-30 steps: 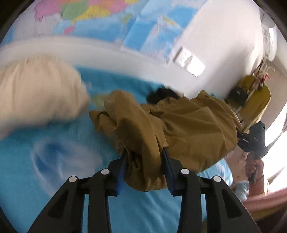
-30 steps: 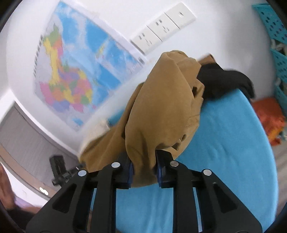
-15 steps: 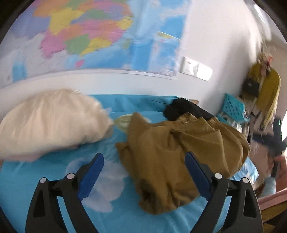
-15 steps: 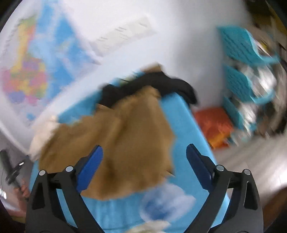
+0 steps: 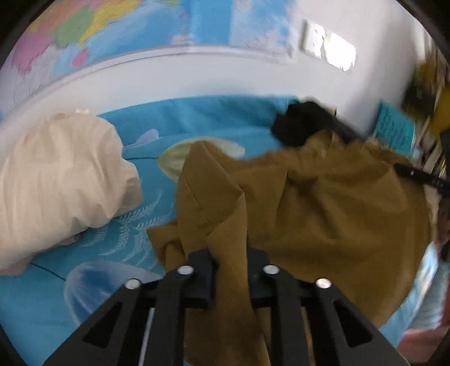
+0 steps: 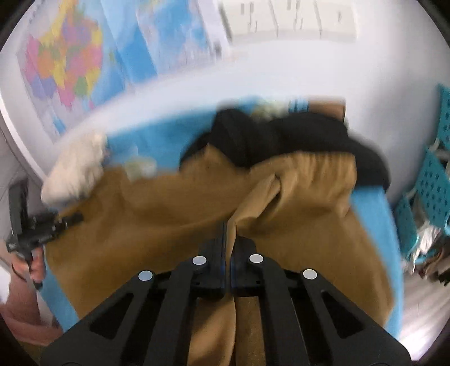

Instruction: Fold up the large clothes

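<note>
A: What is in the room?

B: There is a white wall (image 5: 197,76) at the top of the left view, with a bright map (image 5: 118,25) on it. Under it is a bed with a blue sheet (image 5: 118,242). The sheet has pale leaves and round shapes on it.

A: Where are the big clothes?

B: A brown garment (image 5: 332,214) lies crumpled on the blue sheet. In the left view it fills the middle and the right of the frame. In the right view the brown garment (image 6: 157,225) spreads over most of the middle.

A: What is the left gripper doing?

B: The left gripper (image 5: 229,261) is at the bottom middle of its frame. Its jaws are closing, and a fold of the brown cloth is pinched between them.

A: And the right gripper?

B: The right gripper (image 6: 229,245) is at the bottom middle of its frame too. Its jaws are squeezed nearly together, with a thin edge of the brown cloth caught between them.

A: What else is on the bed?

B: A cream pillow (image 5: 62,180) sits on the left of the left view. Some black clothes (image 5: 301,126) lie at the far end, touching the brown garment. In the right view they sit upper middle.

A: Anything by the bed?

B: A blue basket (image 6: 433,180) is at the right edge of the right view. White wall sockets (image 6: 287,17) are at the top. It is all a bit blurry.
</note>
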Demonstrator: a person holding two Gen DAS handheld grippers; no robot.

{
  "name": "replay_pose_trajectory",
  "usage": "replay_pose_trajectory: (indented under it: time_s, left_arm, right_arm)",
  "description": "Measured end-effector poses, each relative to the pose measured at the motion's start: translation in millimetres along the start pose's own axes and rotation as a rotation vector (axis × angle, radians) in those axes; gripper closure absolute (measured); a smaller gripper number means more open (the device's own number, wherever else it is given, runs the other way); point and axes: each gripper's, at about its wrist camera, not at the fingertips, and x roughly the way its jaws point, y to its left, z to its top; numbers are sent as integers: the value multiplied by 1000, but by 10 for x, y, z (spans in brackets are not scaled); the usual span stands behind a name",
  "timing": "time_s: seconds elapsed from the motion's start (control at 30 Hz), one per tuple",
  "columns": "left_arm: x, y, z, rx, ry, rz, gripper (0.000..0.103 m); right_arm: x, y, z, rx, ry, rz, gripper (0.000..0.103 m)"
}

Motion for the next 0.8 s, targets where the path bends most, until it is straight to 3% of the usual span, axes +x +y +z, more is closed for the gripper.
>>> replay_pose_trajectory:
  time_s: [0.03, 0.1, 0.2, 0.3, 0.4, 0.47, 0.5, 0.53, 0.63, 0.8]
  left_arm:
    - [-47, 73, 50, -27, -31, 12, 93]
    - [-99, 144, 100, -57, -77, 14, 93]
    - [-21, 182, 79, -76, -70, 36, 93]
    - [152, 142, -10, -45, -8, 67, 80]
    - [160, 125, -22, -25, -4, 73, 73]
    - [118, 158, 9, -38, -13, 67, 64]
    - [85, 173, 22, -46, -24, 62, 61]
    - [35, 175, 7, -46, -36, 55, 55]
    - [-78, 75, 17, -7, -79, 89, 43]
    - [-168, -201, 16, 79, -104, 138, 38]
  right_arm:
    - [-23, -15, 73, 14, -38, -2, 101]
    - [115, -10, 115, 5, -31, -19, 102]
    - [549, -55, -4, -22, 114, -62, 101]
    - [707, -106, -143, -30, 184, -68, 96]
    - [611, -175, -153, 0, 158, -61, 91]
    - [524, -196, -156, 18, 144, -60, 77]
    - [446, -191, -158, 22, 116, -64, 58]
    - [358, -165, -157, 14, 85, -67, 52]
    - [166, -42, -108, -19, 22, -66, 51]
    - [195, 200, -150, -81, 21, 18, 50]
